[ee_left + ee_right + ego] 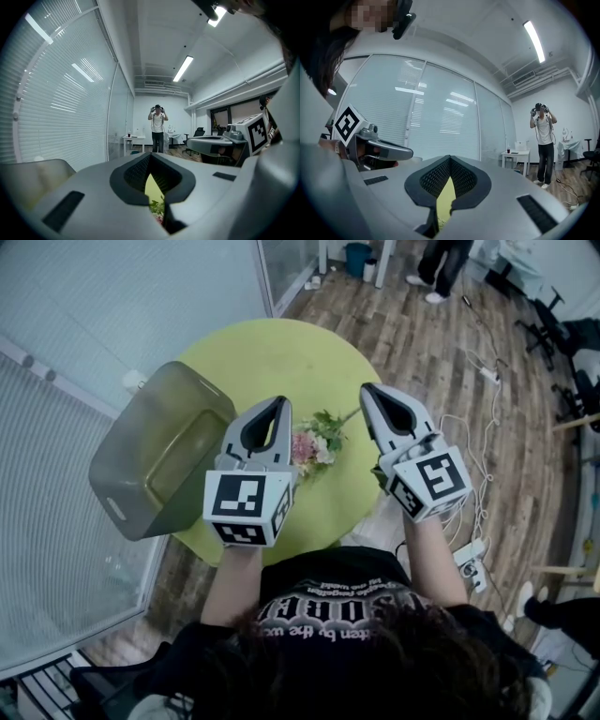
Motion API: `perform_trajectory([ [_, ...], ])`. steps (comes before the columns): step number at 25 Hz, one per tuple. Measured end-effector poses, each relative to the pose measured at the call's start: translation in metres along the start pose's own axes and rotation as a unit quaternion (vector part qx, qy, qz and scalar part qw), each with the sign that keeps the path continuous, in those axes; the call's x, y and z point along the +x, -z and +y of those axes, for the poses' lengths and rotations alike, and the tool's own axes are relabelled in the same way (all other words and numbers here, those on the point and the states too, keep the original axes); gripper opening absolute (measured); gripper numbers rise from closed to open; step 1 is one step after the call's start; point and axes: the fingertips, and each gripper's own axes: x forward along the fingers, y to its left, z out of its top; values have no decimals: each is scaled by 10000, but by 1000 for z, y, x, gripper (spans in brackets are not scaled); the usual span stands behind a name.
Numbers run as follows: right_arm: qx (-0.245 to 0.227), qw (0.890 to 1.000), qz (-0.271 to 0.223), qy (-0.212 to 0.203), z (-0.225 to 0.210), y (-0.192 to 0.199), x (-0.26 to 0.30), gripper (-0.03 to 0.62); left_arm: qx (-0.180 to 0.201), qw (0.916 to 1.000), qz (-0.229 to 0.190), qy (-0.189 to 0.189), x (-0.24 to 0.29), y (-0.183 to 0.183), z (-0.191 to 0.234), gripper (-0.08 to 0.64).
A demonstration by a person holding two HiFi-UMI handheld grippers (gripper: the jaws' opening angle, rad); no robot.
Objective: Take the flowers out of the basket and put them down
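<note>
Lying on the round green table (pixel 272 352), outside the basket (pixel 131 427): one small spray of flowers (pixel 314 442), with pink blooms, green leaves and a thin stem pointing away from the person.
Location: between the two grippers and below them. The basket sits at the table's left edge with no flowers seen inside.
Handling, as judged: very light and soft, the blooms easily crushed. Best taken gently by the stem or the leafy base.
Left gripper (pixel 278 401): jaws closed tip to tip, nothing between them.
Right gripper (pixel 367 388): jaws likewise together, empty.
Task appears complete.
</note>
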Motion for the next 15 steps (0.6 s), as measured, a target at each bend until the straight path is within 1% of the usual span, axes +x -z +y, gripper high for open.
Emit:
perform_trajectory([
  [4, 6, 10000, -2, 42, -1, -1, -2, 26, -5, 10000, 6, -60, -2, -1, 2, 3],
  [9, 38, 10000, -32, 60, -2, 0, -5, 26, -267, 9996, 49, 28, -1, 6, 2, 3],
  [15, 12, 10000, -5, 90, -2, -1, -2, 26, -239, 9995, 225, 21, 2, 17, 7, 3],
])
